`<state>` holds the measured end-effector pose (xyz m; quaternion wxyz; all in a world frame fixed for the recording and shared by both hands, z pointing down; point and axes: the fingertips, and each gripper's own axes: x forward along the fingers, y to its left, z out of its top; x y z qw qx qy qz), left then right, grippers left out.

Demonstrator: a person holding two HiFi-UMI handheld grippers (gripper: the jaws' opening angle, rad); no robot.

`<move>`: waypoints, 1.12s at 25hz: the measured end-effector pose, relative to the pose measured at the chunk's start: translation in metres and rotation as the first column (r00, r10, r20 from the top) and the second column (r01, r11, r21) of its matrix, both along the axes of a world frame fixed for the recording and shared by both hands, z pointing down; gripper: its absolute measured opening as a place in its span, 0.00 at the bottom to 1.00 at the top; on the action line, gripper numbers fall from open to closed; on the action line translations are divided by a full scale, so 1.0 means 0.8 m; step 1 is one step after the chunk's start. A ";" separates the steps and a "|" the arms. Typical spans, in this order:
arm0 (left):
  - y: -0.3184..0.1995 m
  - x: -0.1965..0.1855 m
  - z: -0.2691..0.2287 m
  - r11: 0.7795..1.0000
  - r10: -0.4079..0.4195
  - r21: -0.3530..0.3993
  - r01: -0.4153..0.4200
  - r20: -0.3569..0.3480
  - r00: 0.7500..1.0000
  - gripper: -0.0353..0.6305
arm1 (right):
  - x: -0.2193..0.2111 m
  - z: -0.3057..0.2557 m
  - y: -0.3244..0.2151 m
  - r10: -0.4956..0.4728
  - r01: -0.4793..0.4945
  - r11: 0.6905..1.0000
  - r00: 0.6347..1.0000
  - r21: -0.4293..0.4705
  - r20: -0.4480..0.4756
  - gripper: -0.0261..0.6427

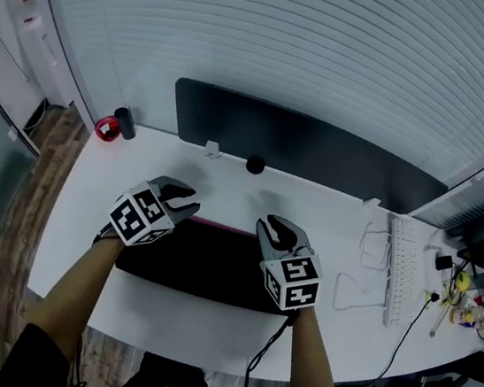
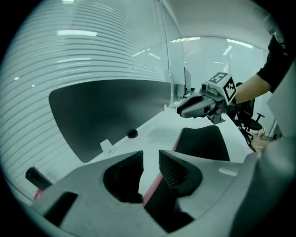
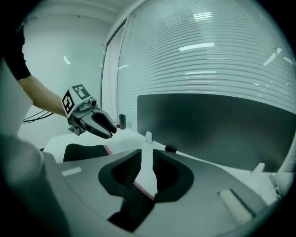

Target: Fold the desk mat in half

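The dark mat (image 1: 205, 268) lies flat on the white desk (image 1: 337, 215) at six o'clock, near the person. A pink strip along its far edge suggests it is already doubled over. The left gripper (image 1: 189, 200) hangs over that edge's eleven o'clock corner and the right gripper (image 1: 274, 231) over the one o'clock corner, likely to handle both ends evenly; each has its jaws slightly spread, pinching nothing.

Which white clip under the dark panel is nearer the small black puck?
The left clip, right beside the puck; the other clip stands near the keyboard.
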<state>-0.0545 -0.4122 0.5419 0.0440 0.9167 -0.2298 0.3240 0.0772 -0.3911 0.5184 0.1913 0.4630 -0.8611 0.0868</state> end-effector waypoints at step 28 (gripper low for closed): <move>0.120 -0.044 -0.164 0.887 -0.355 0.168 0.430 -0.348 0.868 0.04 | 0.022 -0.124 0.138 0.261 -0.282 0.952 0.951 0.121 0.167 0.05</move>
